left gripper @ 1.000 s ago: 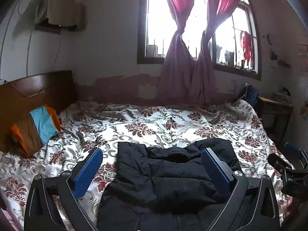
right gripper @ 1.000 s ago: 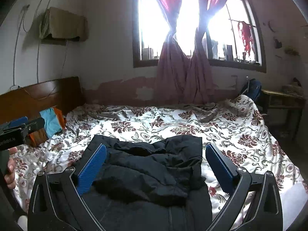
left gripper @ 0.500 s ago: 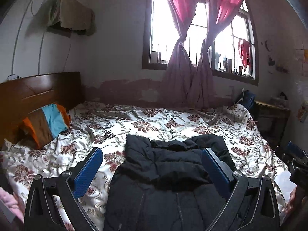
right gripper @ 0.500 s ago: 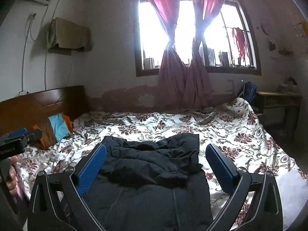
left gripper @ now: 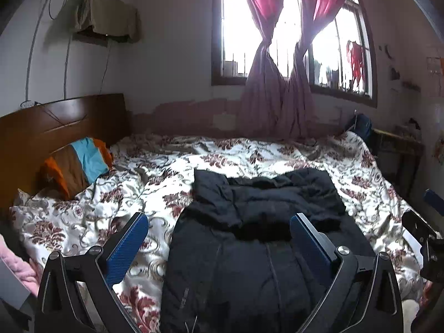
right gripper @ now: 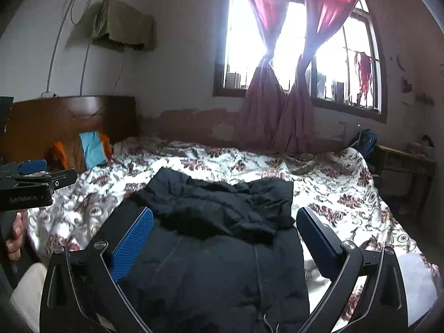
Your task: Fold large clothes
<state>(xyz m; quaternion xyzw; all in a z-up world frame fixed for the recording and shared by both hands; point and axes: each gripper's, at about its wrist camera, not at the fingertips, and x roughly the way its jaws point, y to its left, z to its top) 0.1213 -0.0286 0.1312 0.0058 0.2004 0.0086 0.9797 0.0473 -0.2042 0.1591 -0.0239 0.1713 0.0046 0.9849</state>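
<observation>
A large black padded jacket (left gripper: 258, 222) lies on the bed with its far part folded back over its body; it also shows in the right wrist view (right gripper: 219, 230). My left gripper (left gripper: 219, 236) is open and empty, held above the jacket's near part. My right gripper (right gripper: 224, 233) is open and empty, also above the jacket. The right gripper shows at the right edge of the left wrist view (left gripper: 427, 233). The left gripper shows at the left edge of the right wrist view (right gripper: 30, 180), held by a hand.
The bed (left gripper: 249, 155) has a white floral cover. A striped orange, brown and blue pillow (left gripper: 75, 166) leans on the wooden headboard (left gripper: 55, 127). A window with tied pink curtains (left gripper: 277, 69) is behind. A small table (left gripper: 396, 141) stands at the right.
Both grippers have pulled back and up from the bed, so the jacket looks farther and more of its near part shows. Both stay open.
</observation>
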